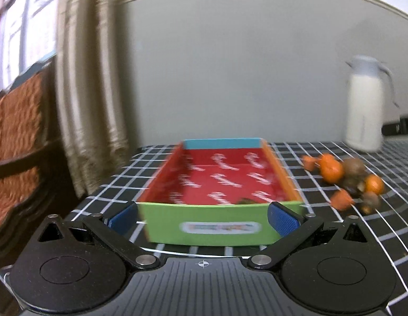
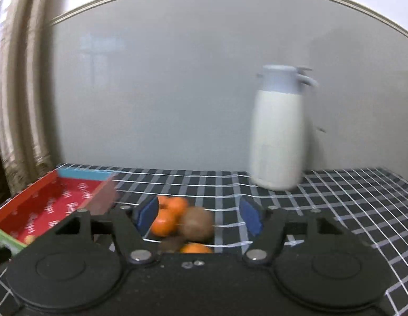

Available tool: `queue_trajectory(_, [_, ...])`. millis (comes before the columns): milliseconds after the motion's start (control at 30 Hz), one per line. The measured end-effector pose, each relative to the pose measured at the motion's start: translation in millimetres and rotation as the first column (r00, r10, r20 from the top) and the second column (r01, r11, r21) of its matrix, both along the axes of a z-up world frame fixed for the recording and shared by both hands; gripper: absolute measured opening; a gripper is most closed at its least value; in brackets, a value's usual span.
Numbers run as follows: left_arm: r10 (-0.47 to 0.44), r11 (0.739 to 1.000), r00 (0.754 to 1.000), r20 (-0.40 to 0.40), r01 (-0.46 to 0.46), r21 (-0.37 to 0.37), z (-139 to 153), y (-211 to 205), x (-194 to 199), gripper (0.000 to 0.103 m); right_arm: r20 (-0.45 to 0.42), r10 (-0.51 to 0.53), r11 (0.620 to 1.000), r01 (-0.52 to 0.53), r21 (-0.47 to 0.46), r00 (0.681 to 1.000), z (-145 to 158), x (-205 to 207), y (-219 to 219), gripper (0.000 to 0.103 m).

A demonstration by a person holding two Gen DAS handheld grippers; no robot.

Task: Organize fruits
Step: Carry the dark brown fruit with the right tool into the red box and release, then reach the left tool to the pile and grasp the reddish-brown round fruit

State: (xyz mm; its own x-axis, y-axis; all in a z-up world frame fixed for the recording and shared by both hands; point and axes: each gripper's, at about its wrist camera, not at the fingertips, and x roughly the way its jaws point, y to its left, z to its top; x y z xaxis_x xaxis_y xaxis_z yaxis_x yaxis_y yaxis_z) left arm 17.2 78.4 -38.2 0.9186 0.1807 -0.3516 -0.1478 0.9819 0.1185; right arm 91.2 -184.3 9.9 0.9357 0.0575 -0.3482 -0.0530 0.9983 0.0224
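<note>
A shallow cardboard box [image 1: 209, 223] with a green front wall, orange side and red printed floor sits on the checked table. My left gripper [image 1: 204, 218] is open, its blue pads either side of the box's front wall. A small dark fruit [image 1: 246, 201] lies just inside that wall. A pile of orange tangerines [image 1: 331, 169] and brown kiwis [image 1: 354, 167] lies to the box's right. My right gripper [image 2: 201, 217] is open, hovering around that pile, with a tangerine [image 2: 164, 223] and a kiwi [image 2: 198, 223] between its pads. The box [image 2: 45, 210] shows at the left of the right wrist view.
A white thermos jug [image 2: 279, 131] with a grey lid stands at the back of the table by the wall; it also shows in the left wrist view [image 1: 365, 105]. A curtain [image 1: 90, 79] and a carved wooden chair [image 1: 19, 137] are off the table's left edge.
</note>
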Motion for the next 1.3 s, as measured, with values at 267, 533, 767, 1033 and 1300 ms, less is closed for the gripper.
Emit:
queue_trajectory(267, [-0.125, 0.990, 0.992, -0.004, 0.125, -0.071, 6, -52, 5, 0.103, -0.020, -0.017, 1.000, 0.017, 0.010, 1.000, -3, -8, -29, 0.068])
queue_trajectory(533, [-0.206, 0.976, 0.979, -0.001, 0.205, -0.069, 1, -107, 8, 0.103, -0.014, -0.020, 0.999, 0.020, -0.031, 1.000, -7, -11, -33, 0.068])
queue_trajectory(767, [-0.167, 0.984, 0.984, -0.055, 0.163, -0.073, -5, -149, 18, 0.103, -0.030, -0.061, 0.997, 0.060, -0.053, 0.998, -17, -19, -65, 0.068])
queue_trajectory(1033, [-0.089, 0.993, 0.994, -0.066, 0.083, -0.087, -8, -171, 31, 0.103, -0.053, -0.149, 0.988, 0.146, -0.054, 0.987, -23, -26, -106, 0.068])
queue_trajectory(1300, [-0.083, 0.990, 0.989, -0.123, 0.067, -0.123, -14, -190, 48, 0.077, -0.077, -0.189, 0.982, 0.187, -0.027, 0.979, -31, -34, -134, 0.068])
